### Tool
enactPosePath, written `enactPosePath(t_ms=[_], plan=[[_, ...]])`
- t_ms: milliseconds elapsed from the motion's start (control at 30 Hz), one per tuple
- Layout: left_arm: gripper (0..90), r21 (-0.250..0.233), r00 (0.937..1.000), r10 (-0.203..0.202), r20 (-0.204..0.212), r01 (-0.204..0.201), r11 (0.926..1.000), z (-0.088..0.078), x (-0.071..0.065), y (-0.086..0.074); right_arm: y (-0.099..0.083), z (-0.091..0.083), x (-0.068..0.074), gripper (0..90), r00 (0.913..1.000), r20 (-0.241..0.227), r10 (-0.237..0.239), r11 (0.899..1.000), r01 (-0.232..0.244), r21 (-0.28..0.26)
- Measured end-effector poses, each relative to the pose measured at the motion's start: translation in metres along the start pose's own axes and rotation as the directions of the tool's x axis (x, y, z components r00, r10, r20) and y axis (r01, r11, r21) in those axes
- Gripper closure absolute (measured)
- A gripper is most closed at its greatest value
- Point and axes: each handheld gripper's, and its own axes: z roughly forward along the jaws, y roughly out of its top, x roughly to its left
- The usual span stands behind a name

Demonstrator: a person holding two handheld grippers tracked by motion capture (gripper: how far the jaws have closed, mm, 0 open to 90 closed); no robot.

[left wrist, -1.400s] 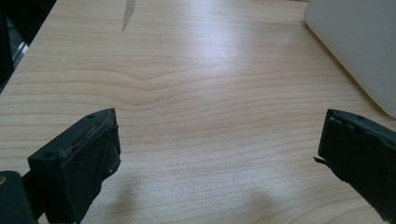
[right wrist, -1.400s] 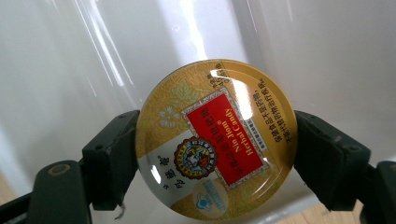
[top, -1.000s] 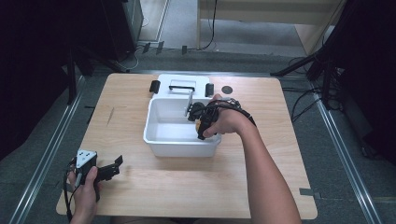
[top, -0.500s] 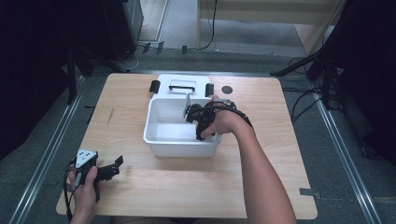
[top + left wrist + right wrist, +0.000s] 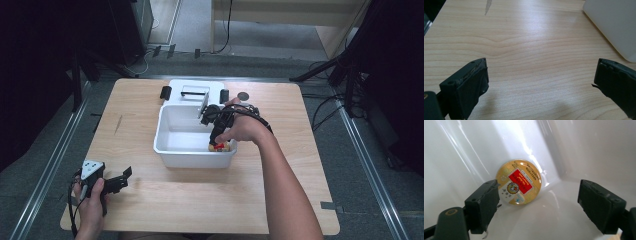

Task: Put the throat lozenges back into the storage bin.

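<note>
A small round gold tin with a red label (image 5: 519, 182) lies in a corner of the white plastic bin (image 5: 167, 145); in the high view the tin (image 5: 220, 146) sits at the bin's near right corner. My right gripper (image 5: 539, 200) reaches down into the bin, open, its jaws on either side of the tin and apart from it. My left gripper (image 5: 541, 80) is open just above bare wood at the table's near left corner (image 5: 114, 181), with nothing between its jaws.
The bin's white lid (image 5: 192, 92) lies behind the bin with black clips (image 5: 165, 92) at its sides. A small dark disc (image 5: 243, 95) lies on the wooden table (image 5: 280, 165) behind the bin. The bin's outer wall (image 5: 614, 27) shows in the left gripper view.
My right gripper has moved a little lower and nearer inside the bin, toward its near right corner. The left gripper has stayed where it was.
</note>
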Motion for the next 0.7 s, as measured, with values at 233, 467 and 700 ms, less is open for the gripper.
enactPosePath(t_ms=[233,467,700], plan=[[0.0,0.001,1.0000,0.001,-0.001,-0.001,1.0000,0.000,0.000,0.000,-0.008,-0.027,-0.001,17.6,0.9982,-0.022,0.056,0.996,-0.058,-0.069],[0.0,0.002,1.0000,0.001,-0.001,-0.001,1.0000,0.000,0.000,0.000,-0.022,-0.046,-0.006,15.0,0.9933,-0.032,0.111,0.990,-0.113,-0.085],[0.0,0.004,1.0000,0.004,-0.001,-0.004,1.0000,0.000,0.000,0.000,-0.044,-0.063,-0.013,13.0,0.9845,-0.026,0.173,0.981,-0.175,-0.088]])
